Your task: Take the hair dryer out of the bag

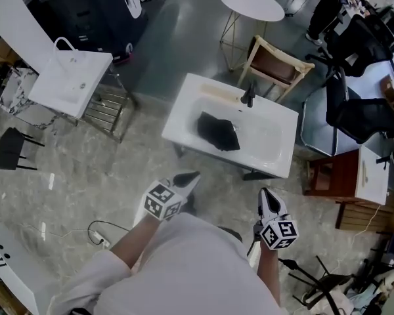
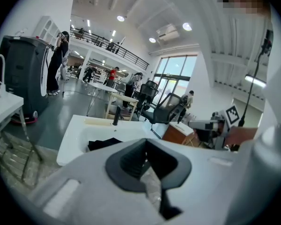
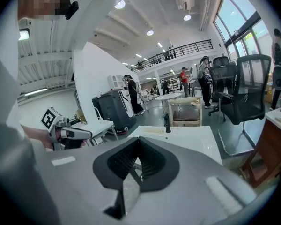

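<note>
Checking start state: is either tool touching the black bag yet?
No: both the left tool and right tool sit short of the sink holding the bag.

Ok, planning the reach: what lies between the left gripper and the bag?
Head view: only bare floor and the sink's near rim lie between left gripper and bag.

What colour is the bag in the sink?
Black. The bag lies in the white sink and shows best in the head view.
</note>
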The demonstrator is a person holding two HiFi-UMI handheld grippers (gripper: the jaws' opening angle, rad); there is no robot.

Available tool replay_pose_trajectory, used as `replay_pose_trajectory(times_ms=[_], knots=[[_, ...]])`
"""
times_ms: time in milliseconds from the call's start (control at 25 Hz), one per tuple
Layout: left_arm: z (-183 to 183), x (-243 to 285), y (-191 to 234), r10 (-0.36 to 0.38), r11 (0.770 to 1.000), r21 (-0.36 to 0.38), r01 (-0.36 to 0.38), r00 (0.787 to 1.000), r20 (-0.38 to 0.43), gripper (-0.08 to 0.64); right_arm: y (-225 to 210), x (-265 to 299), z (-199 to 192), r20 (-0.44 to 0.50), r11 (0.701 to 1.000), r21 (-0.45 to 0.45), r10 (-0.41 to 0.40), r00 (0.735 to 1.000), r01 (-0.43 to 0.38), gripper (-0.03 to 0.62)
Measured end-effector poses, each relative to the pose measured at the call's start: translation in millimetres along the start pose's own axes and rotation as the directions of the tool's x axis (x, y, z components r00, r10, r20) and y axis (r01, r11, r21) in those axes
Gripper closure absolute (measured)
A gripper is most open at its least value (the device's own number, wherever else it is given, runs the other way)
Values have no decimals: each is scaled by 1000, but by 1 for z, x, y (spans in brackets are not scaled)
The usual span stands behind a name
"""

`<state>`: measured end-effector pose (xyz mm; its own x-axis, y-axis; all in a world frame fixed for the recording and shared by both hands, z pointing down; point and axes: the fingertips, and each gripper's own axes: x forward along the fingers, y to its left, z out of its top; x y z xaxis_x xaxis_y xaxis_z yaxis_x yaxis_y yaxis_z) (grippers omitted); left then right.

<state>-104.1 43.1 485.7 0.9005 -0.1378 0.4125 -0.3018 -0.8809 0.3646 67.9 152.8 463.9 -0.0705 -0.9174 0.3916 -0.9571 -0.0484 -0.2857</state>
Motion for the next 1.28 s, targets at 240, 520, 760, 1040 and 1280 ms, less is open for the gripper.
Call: replay_pose_trajectory(times_ms=[240,520,760,1040,1280], knots=[[5,2,36,-25,1000,-1,25,999,-21,561,1,43,13,5,1000,-2,-21,1000,21,588],[18,12,57,-39,999,-4,39,999,-31,561,2,80,15,-11,1000,15,-25,1000,25,588],[26,33,61,-28,999,-20,28,999,-31,561,-15,102,21,-22,1000,24,16,1000,-15,588],[46,61,73,66,996,-59,-67,998,-7,561,-45,143,32,-73,992,-10,125,989,-126,588],[46,89,84,159,981,-115,-158,987,-3,561,-64,195,20,-218,951,-114,258,941,-287,586]])
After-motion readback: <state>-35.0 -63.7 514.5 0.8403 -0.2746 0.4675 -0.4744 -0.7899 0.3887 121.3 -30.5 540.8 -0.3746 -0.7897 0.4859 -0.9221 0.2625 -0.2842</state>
